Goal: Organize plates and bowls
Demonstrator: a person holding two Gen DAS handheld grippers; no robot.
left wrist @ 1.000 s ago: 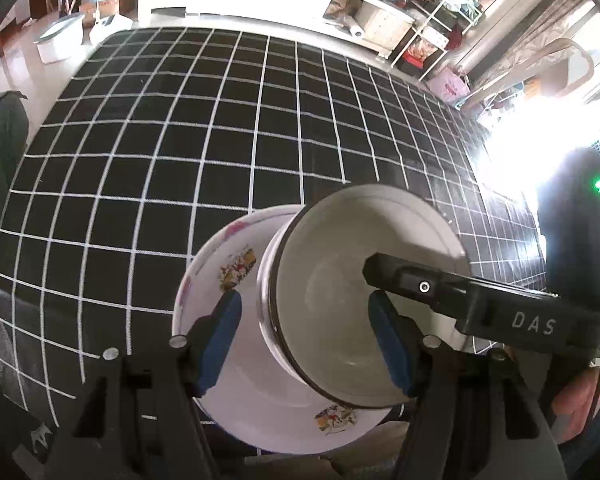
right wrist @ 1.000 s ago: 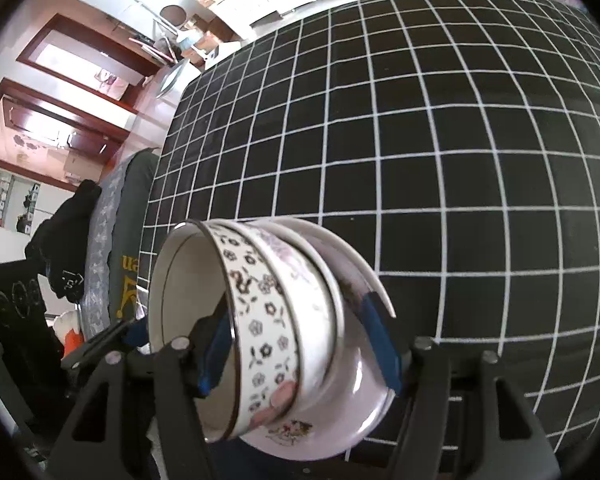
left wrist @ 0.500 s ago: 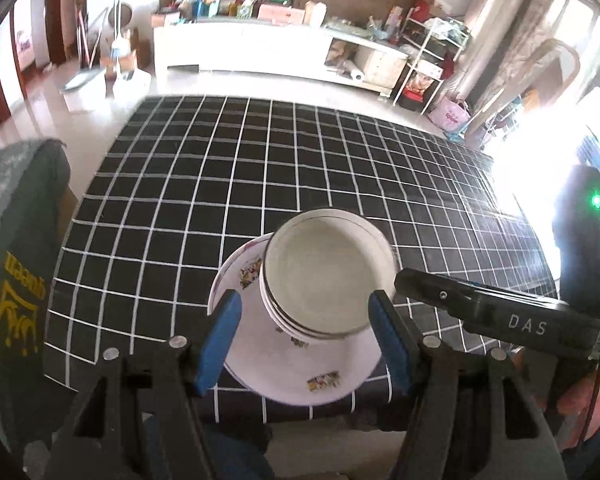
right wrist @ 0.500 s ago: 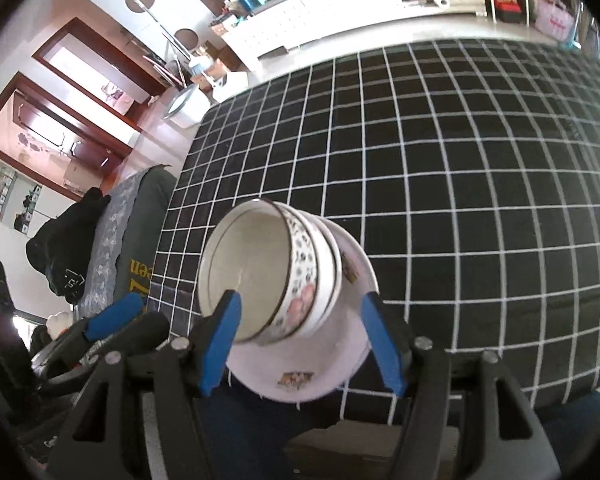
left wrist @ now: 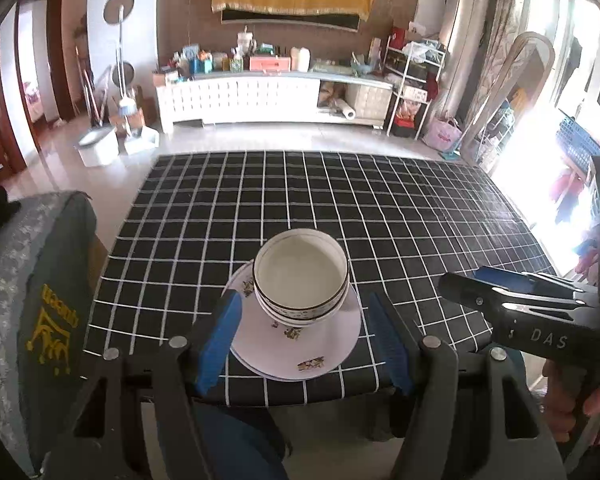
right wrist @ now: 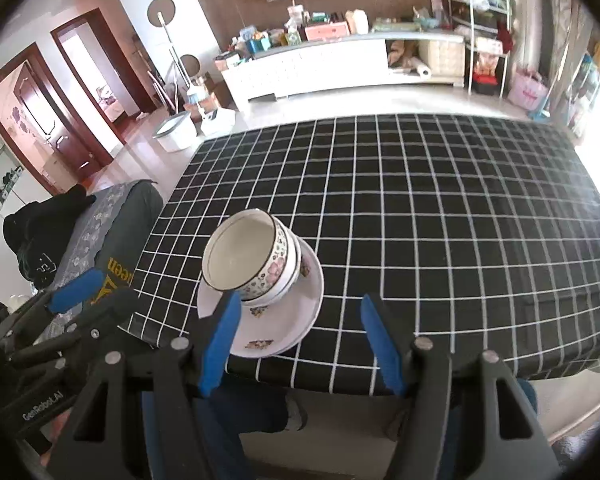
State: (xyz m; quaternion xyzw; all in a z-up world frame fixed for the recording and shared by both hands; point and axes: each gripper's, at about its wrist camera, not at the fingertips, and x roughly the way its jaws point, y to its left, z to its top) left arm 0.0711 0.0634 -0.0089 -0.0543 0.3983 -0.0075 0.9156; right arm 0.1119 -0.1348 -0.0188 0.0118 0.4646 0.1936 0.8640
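A stack of floral bowls (left wrist: 301,278) sits on white flowered plates (left wrist: 296,348) near the front edge of the black checked table (left wrist: 380,208). The bowls (right wrist: 252,260) and plates (right wrist: 268,328) also show in the right wrist view. My left gripper (left wrist: 304,340) is open and empty, held back off the table's front edge. My right gripper (right wrist: 300,340) is open and empty too, also behind the front edge. Each gripper shows in the other's view: the right one (left wrist: 496,284) and the left one (right wrist: 76,292).
A chair draped in grey cloth (left wrist: 32,300) stands at the table's left side. A white cabinet (left wrist: 240,96) with clutter, a shelf rack (left wrist: 412,80) and a white bin (left wrist: 98,146) stand across the floor beyond the table.
Both grippers have pulled back and up from the stack, which now looks smaller and stands free on the table. The jaws stay open.
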